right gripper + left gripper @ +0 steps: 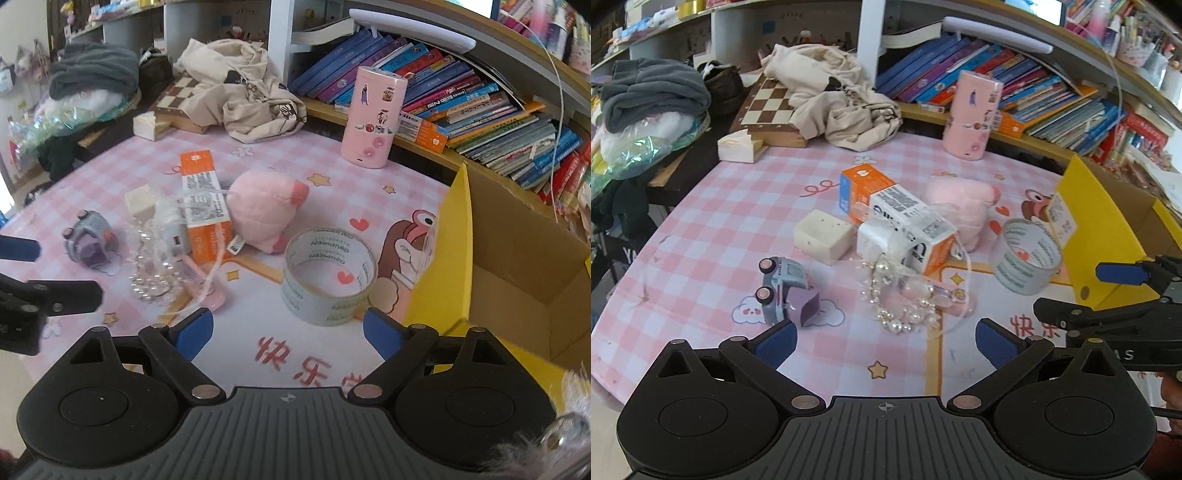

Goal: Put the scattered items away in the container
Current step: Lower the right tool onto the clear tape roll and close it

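Note:
Scattered items lie on the pink checked tablecloth [701,229]: a toy truck [785,290], a cream block [823,236], an orange-white box [897,210], a pearl bracelet in a clear bag [905,302], a pink plush [960,206] and a tape roll [1027,254]. The yellow cardboard box [1104,229] stands at the right. My left gripper [884,341] is open and empty, just short of the pearls. My right gripper [288,334] is open and empty, just short of the tape roll [328,275], with the open box [517,273] to its right.
A pink cylinder [373,116] stands at the back by a low shelf of books [461,99]. A beige cloth [834,96] lies over a chessboard [768,107] at the back left. A pile of clothes [650,92] sits further left.

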`<action>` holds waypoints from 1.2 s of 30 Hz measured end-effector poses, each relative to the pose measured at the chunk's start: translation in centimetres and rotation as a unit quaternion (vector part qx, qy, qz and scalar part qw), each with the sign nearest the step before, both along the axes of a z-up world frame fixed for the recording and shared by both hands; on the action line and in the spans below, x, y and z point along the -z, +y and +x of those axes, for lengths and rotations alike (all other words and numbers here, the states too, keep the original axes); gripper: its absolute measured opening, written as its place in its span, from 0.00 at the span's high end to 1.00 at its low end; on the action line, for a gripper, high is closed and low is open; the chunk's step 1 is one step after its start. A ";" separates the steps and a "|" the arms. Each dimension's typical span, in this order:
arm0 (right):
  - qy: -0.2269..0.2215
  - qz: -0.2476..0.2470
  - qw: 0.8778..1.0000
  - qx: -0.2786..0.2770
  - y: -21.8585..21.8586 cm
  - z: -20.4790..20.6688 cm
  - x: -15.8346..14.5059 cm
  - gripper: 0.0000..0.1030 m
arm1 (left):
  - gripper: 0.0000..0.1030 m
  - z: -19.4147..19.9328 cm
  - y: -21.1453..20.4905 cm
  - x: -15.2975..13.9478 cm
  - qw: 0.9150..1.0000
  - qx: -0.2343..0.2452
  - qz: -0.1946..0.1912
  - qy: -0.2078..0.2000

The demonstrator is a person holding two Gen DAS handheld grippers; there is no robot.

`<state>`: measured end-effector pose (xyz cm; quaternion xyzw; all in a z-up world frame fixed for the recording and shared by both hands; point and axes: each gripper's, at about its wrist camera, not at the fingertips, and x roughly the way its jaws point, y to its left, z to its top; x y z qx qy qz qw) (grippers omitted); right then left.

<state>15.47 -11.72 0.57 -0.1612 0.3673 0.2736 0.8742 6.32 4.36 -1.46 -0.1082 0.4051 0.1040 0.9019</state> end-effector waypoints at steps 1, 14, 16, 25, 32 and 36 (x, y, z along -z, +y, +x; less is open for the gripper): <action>-0.004 -0.005 1.000 -0.002 0.3 0.3 0.2 0.13 | 0.00 0.2 0.1 0.1 1.000 -0.004 0.000 0.003; -0.065 -0.055 0.996 -0.012 3.3 3.3 2.6 0.08 | 0.00 3.2 2.3 1.2 0.998 -0.058 0.019 0.025; -0.065 -0.053 0.996 -0.018 3.6 3.5 2.7 0.08 | 0.00 3.6 2.4 1.4 0.997 -0.064 0.025 0.027; -0.054 -0.057 0.996 -0.043 4.2 4.5 3.5 0.31 | 0.00 4.9 2.4 2.0 0.997 -0.057 0.031 0.041; 0.015 -0.060 0.997 -0.055 3.8 5.8 4.8 0.75 | 0.00 5.3 2.7 2.0 0.997 -0.057 0.031 0.042; 0.055 -0.037 0.996 -0.055 2.6 5.7 4.5 0.88 | 0.00 5.4 2.7 2.0 0.997 -0.053 0.028 0.042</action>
